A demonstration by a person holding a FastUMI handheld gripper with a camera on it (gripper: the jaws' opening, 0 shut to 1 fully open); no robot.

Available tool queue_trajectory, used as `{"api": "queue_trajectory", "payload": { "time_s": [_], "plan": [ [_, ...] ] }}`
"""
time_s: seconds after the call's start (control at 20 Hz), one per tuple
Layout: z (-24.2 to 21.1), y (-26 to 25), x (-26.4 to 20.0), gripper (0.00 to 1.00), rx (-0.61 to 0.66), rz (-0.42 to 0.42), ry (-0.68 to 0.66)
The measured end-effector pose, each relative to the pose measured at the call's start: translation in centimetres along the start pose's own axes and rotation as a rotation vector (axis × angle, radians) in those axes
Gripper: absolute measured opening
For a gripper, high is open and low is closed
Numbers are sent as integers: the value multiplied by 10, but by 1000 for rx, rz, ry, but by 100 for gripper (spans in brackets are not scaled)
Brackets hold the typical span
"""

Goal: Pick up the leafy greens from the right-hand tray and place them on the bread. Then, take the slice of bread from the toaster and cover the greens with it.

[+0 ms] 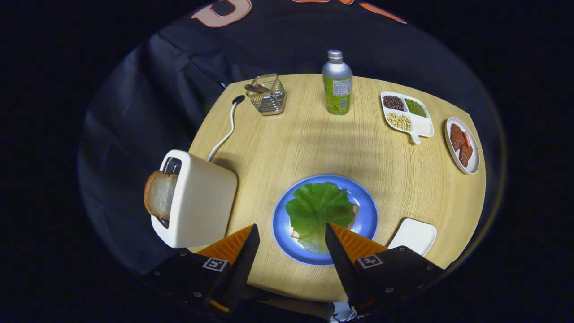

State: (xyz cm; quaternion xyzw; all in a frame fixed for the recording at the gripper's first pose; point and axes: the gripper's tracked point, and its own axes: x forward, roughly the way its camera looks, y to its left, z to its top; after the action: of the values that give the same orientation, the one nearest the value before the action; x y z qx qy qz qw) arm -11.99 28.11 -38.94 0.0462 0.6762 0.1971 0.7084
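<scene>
The round wooden bench (314, 148) carries everything. At its left edge the toaster (197, 202) holds a bread slice (159, 194) standing up out of its slot, easy to pinch. The blue plate (367, 215) bears the leafy greens (319, 211), already spread over the lower bread (353, 214), so covering remains. The gripper (291, 233) hovers above, tilted down, jaws apart and empty, the plate's near side between them.
</scene>
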Motion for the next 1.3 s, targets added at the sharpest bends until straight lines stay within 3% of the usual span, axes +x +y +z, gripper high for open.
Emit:
{"api": "queue_trajectory", "payload": {
  "time_s": [0.4,0.85,1.1,1.3],
  "plan": [
    [14,97,-30,89,-73,88,16],
    [31,183,-25,90,-79,126,50],
    [31,208,-6,87,-104,92,92],
    [28,213,13,76,-88,51,130]
  ]
}}
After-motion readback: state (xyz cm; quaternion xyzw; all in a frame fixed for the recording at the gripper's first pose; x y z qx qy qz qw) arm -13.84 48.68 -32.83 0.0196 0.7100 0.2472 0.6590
